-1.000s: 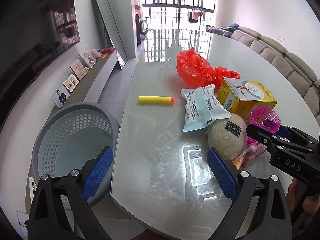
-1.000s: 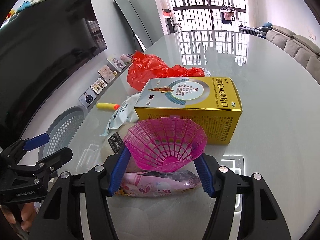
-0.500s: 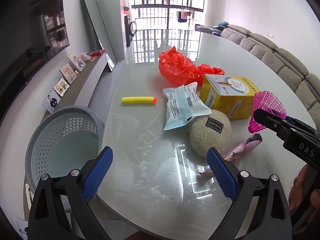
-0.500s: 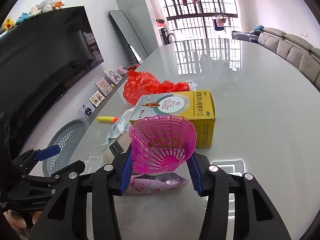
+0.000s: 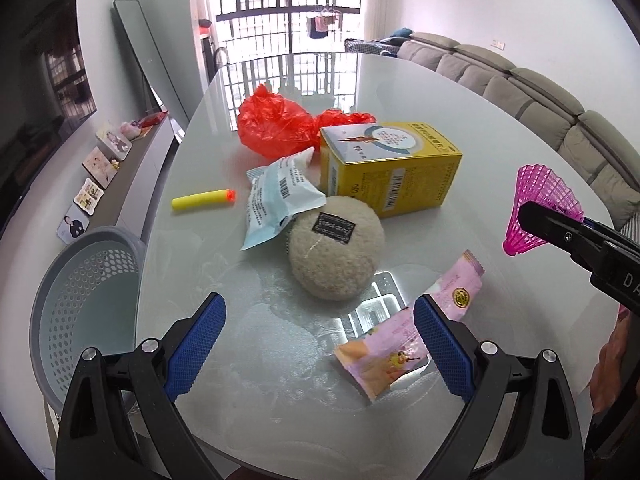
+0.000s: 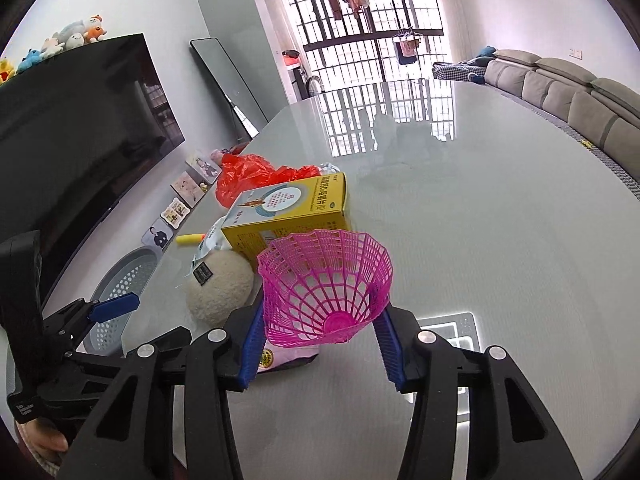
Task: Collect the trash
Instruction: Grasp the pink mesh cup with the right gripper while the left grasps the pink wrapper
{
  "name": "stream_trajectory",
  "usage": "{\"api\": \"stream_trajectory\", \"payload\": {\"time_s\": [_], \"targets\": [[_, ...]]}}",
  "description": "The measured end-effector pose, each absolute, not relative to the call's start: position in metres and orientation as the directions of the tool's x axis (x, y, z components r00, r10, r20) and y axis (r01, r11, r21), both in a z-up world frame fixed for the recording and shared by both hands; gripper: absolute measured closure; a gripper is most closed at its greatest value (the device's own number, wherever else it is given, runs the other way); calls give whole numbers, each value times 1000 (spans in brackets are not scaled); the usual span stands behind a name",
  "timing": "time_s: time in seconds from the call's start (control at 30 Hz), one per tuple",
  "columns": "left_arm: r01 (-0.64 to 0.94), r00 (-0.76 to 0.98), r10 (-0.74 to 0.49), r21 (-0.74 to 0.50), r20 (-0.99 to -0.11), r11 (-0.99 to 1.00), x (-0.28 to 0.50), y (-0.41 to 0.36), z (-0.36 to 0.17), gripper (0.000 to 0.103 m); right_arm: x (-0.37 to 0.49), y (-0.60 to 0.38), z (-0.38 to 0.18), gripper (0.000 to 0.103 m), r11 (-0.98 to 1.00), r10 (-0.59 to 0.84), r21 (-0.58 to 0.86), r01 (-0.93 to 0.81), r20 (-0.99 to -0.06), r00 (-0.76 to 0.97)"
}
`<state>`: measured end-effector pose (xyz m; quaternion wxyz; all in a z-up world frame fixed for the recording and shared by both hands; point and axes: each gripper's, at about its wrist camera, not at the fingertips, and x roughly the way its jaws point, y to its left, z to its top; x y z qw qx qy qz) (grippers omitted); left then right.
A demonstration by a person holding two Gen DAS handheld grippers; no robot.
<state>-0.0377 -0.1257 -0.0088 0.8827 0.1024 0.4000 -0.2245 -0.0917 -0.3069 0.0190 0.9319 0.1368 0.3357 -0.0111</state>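
Note:
My right gripper [image 6: 320, 340] is shut on a pink plastic shuttlecock [image 6: 326, 286] and holds it above the table; it also shows in the left wrist view [image 5: 538, 210]. My left gripper [image 5: 320, 344] is open and empty over the table's near edge. On the glass table [image 5: 500, 128] lie a pink snack wrapper [image 5: 404, 336], a beige fuzzy ball [image 5: 334, 248], a white-blue packet [image 5: 276, 196], a yellow box [image 5: 390, 164], a red plastic bag [image 5: 280, 122] and a yellow foam dart [image 5: 202, 199]. A grey perforated basket [image 5: 80, 292] stands left of the table.
A TV [image 6: 80, 128], photo frames [image 5: 100, 168] on a low cabinet and a leaning mirror [image 5: 148, 56] line the left wall. A grey sofa [image 5: 540, 100] runs along the right. The balcony window is at the far end.
My right gripper has lifted the shuttlecock up and away from the yellow box. My left gripper has swung right, so the basket has slid to the left and the pink wrapper is now in full view.

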Motion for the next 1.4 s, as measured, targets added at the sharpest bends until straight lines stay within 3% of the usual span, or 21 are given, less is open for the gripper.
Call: {"api": "stream_trajectory", "payload": {"time_s": [0.63, 0.87, 1.0, 1.17, 1.4], "targets": [[653, 430, -393, -20, -813, 757, -47, -183, -41, 13, -135, -349, 9, 56, 927, -2, 285, 242, -645, 765], [675, 408, -404, -28, -819, 738, -48, -190, -50, 38, -135, -348, 8, 56, 926, 2, 288, 242, -646, 763], [690, 395, -424, -42, -815, 723, -51, -190, -48, 65, -133, -345, 7, 56, 927, 2, 287, 242, -650, 760], [693, 396, -444, -56, -803, 719, -53, -183, -41, 74, -132, -342, 10, 56, 928, -3, 281, 243, -649, 760], [667, 470, -470, -48, -747, 743, -62, -163, -10, 74, -128, -330, 15, 56, 936, 1, 270, 227, -646, 763]]}}
